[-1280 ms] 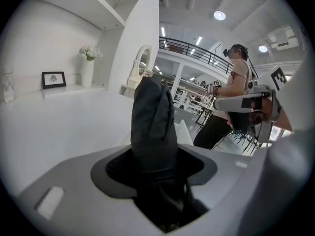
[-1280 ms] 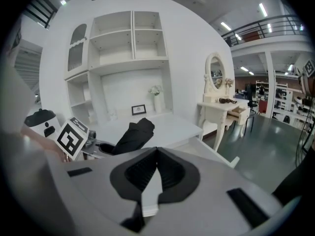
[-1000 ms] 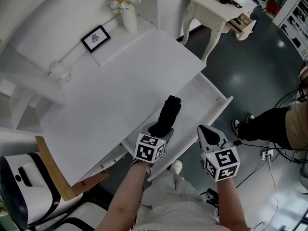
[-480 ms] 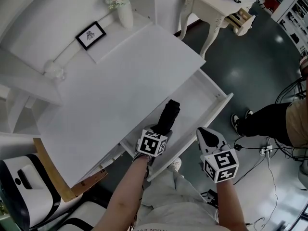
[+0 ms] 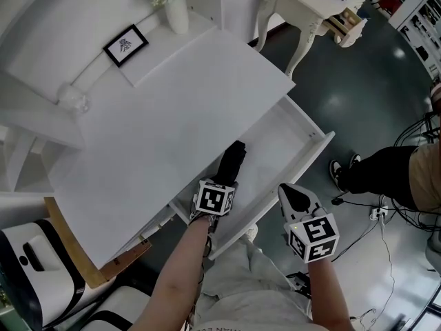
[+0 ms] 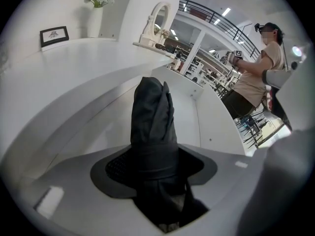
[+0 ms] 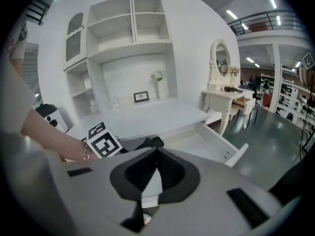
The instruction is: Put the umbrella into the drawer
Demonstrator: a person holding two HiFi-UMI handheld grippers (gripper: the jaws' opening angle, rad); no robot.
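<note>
A folded black umbrella (image 5: 232, 161) stands tilted in my left gripper (image 5: 222, 183), whose jaws are shut on its lower part. Its tip points down into the open white drawer (image 5: 322, 143) under the desk top. In the left gripper view the umbrella (image 6: 152, 114) rises between the pads, with the left gripper (image 6: 155, 168) clamped round it and the drawer (image 6: 206, 117) behind. My right gripper (image 5: 291, 193) hovers at the drawer's front edge, to the right of the left one. In its own view the right gripper (image 7: 157, 154) has its pads together with nothing between them, and the umbrella (image 7: 147, 142) shows beyond.
The white desk top (image 5: 172, 109) carries a vase of flowers (image 5: 172, 9) and a small picture frame (image 5: 125, 45) at the back. A white dressing table (image 5: 310, 5) stands far right. A person's leg (image 5: 386, 174) and floor cables lie right of the drawer. A white-and-black machine (image 5: 27, 254) sits lower left.
My left gripper has sunk with the umbrella, whose tip now reaches lower into the drawer. The right gripper has dropped slightly.
</note>
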